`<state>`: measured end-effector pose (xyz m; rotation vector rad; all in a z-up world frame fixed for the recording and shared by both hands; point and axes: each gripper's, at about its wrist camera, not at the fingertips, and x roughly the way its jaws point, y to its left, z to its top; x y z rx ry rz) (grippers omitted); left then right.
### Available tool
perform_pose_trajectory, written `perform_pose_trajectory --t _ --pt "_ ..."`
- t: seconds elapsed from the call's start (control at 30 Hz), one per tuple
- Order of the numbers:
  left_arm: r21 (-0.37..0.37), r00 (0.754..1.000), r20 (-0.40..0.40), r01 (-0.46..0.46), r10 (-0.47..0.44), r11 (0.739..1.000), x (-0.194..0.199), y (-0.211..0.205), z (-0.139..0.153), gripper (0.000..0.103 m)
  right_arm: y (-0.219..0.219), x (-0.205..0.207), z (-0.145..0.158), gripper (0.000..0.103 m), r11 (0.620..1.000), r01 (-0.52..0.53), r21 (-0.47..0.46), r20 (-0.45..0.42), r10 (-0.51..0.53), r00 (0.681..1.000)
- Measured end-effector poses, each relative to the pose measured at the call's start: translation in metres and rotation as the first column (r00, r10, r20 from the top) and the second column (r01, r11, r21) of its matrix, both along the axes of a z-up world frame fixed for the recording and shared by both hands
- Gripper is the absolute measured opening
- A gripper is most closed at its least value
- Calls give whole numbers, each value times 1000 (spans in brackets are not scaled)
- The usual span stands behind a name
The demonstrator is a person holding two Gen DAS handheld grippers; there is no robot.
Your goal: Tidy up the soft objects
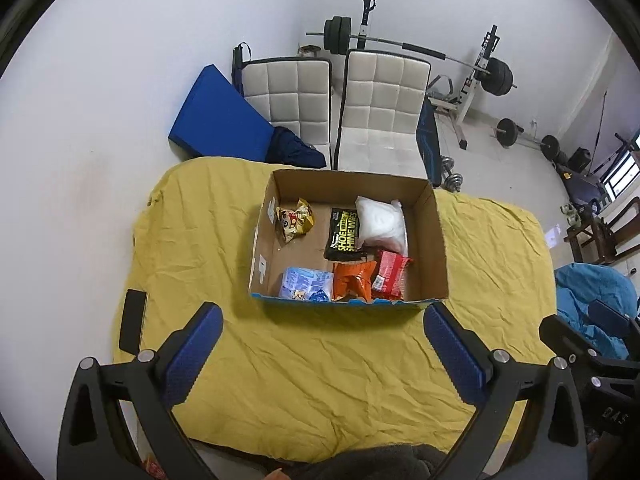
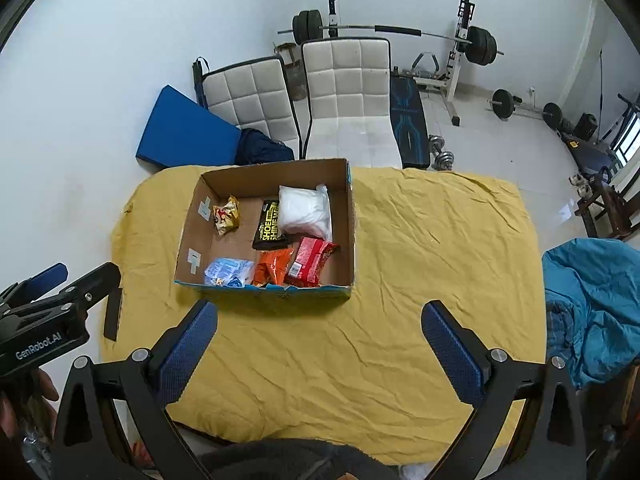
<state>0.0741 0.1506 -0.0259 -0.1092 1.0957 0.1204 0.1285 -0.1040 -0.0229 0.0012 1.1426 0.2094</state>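
An open cardboard box (image 1: pixel 436 232) (image 2: pixel 348 224) stands on a table under a yellow cloth (image 1: pixel 320 368) (image 2: pixel 420 260). Inside lie several soft packs: a white bag (image 1: pixel 380 220) (image 2: pixel 304 208), a black wipes pack (image 1: pixel 344 232) (image 2: pixel 270 226), a red pack (image 1: pixel 390 272) (image 2: pixel 310 260), an orange pack (image 1: pixel 352 282) (image 2: pixel 272 266), a light blue pack (image 1: pixel 306 284) (image 2: pixel 228 272) and a yellow snack pack (image 1: pixel 296 220) (image 2: pixel 226 216). My left gripper (image 1: pixel 322 352) is open and empty, held above the cloth in front of the box. My right gripper (image 2: pixel 320 348) is open and empty, also in front of the box.
A black flat object (image 1: pixel 132 322) (image 2: pixel 113 314) lies at the table's left edge. Two white chairs (image 1: pixel 380 112) (image 2: pixel 348 96) and a blue mat (image 1: pixel 212 116) stand behind the table. Weight equipment (image 1: pixel 480 76) fills the back right. A blue cloth heap (image 2: pixel 592 304) lies at the right.
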Motion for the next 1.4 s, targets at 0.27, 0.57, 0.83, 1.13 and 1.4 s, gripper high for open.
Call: perform_pose_trajectory --t 0.27,0.57,0.83,1.13,1.4 --pt "0 999 44 -2 2 1000 -16 -3 17 103 -3 -11 20 103 1000 0 2 33 0 999" --pt "3 996 84 -24 24 1000 -19 -1 22 103 -4 -11 26 103 1000 17 -8 57 -16 998" --pt "8 997 79 -10 10 1000 -21 -4 22 103 -3 -9 27 103 1000 19 -15 61 -18 998" --pt "21 995 97 -25 23 999 -26 -3 25 103 1 -11 30 103 999 23 -32 71 -20 997" --pt "25 995 96 -27 24 999 -29 -4 25 103 0 -14 34 103 999 33 -40 91 -30 995"
